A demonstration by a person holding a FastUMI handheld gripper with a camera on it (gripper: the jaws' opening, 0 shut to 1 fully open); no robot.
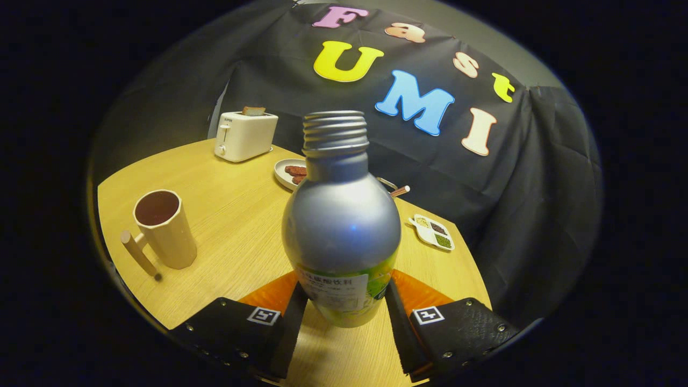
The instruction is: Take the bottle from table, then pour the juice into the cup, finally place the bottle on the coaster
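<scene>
**Bottle between the tongs**

Gripper view: the tongs (346,322) clamp the uncapped silver bottle (342,226) from both sides above the desk (236,215). The cup (164,228) stands near the desk's left edge, a toaster (244,134) at its far corner

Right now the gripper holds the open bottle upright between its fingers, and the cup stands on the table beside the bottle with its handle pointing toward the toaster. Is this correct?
One detail is wrong: the handle. In the gripper view the cup has its handle pointing away from the toaster, toward the near table edge. The rest holds: the gripper holds the open bottle upright between its fingers.
</scene>
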